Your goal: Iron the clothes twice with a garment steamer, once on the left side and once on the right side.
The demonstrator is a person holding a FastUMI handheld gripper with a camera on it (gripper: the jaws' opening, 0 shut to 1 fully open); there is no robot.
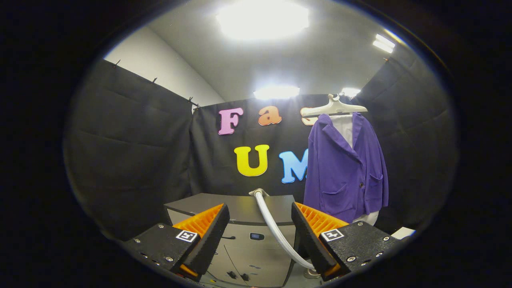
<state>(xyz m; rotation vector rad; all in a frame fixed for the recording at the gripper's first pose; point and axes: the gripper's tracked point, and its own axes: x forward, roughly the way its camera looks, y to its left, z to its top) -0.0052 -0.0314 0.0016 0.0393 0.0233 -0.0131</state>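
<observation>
The gripper [260, 236] is open wide and holds nothing. Between its fingers, a bit ahead, a white hose [276, 230] runs from beside one finger up and away to the top of a grey steamer box [248, 232]. Farther back, off to one side, a purple jacket [346, 168] hangs straight down on a white hanger [334, 108], its front facing us.

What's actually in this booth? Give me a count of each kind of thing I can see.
Purple jacket: 1
White garment under it: 1
Hanger: 1
Grey steamer cabinet: 1
Pale hose, running from the cabinet top down between the fingers: 1
Gripper, fingers open, holding nothing: 1
Ceiling lights: 4
Total: 10
</observation>
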